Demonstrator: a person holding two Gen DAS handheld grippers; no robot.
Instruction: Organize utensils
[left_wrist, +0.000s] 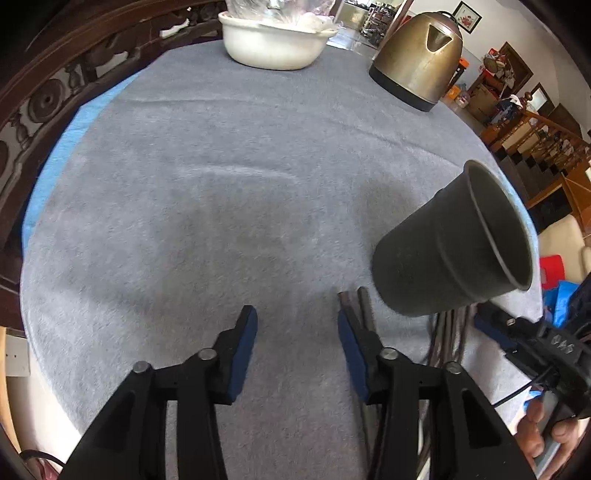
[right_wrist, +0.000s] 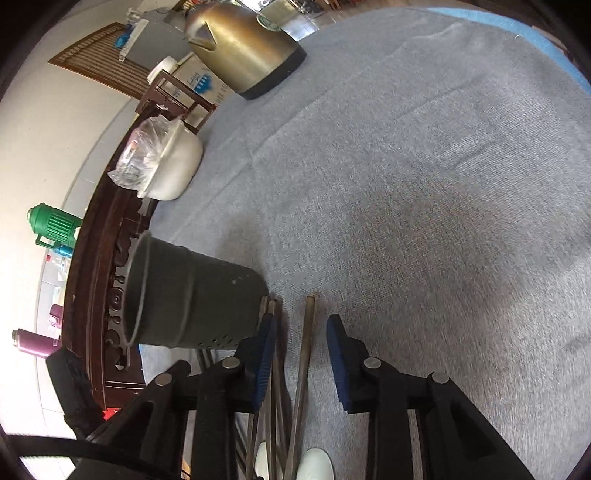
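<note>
A dark grey cup-shaped utensil holder (left_wrist: 450, 251) stands on the grey cloth at the right; it also shows in the right wrist view (right_wrist: 184, 295) at the left. Several dark chopsticks (left_wrist: 364, 306) lie on the cloth beside it, their tips by my left gripper's right finger. In the right wrist view the chopsticks (right_wrist: 304, 354) run between the fingers, with white spoon ends (right_wrist: 317, 461) at the bottom edge. My left gripper (left_wrist: 297, 328) is open and empty over the cloth. My right gripper (right_wrist: 301, 341) is open, straddling one chopstick without gripping it.
A brass-coloured electric kettle (left_wrist: 417, 59) and a white bowl (left_wrist: 273, 44) with a plastic bag stand at the far side of the round table (left_wrist: 221, 166). A carved dark wooden edge (right_wrist: 96, 266) borders the table. The other gripper's body (left_wrist: 535, 343) shows at the right.
</note>
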